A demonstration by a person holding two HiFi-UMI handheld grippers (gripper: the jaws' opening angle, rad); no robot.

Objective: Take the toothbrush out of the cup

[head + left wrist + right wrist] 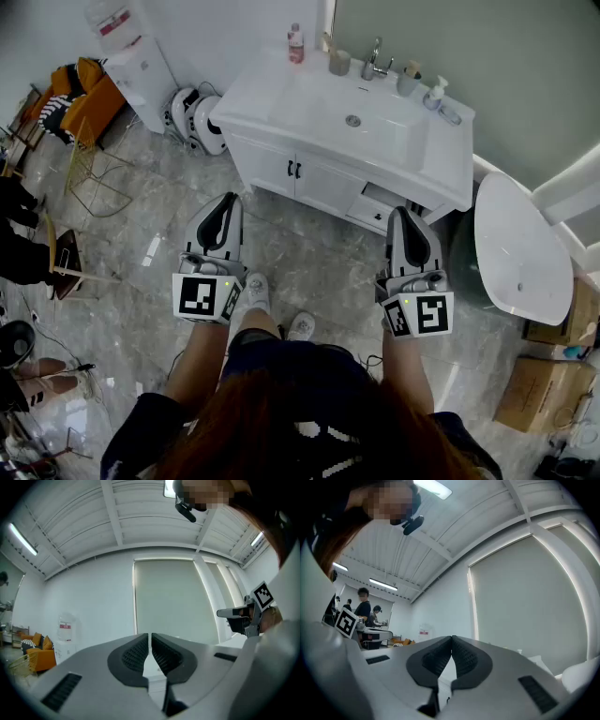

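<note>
In the head view a white vanity [441,164] with a sink [353,120] stands ahead of me. At its back edge are a grey cup [338,63] with a thin stick-like handle rising from it, and a second cup [408,82] right of the faucet [375,62]. Which one holds the toothbrush is too small to tell. My left gripper [228,202] and right gripper [403,217] hover over the floor in front of the vanity, well short of the cups. Both are shut and empty, as the left gripper view [150,636] and right gripper view [452,639] confirm.
A small bottle [295,43] and a soap dispenser [436,93] also stand on the vanity. A vanity drawer [377,205] juts out. A white oval fixture [520,248] and cardboard boxes [536,392] lie right; a water dispenser [141,73], orange chair [92,105] and wire stool [94,178] left.
</note>
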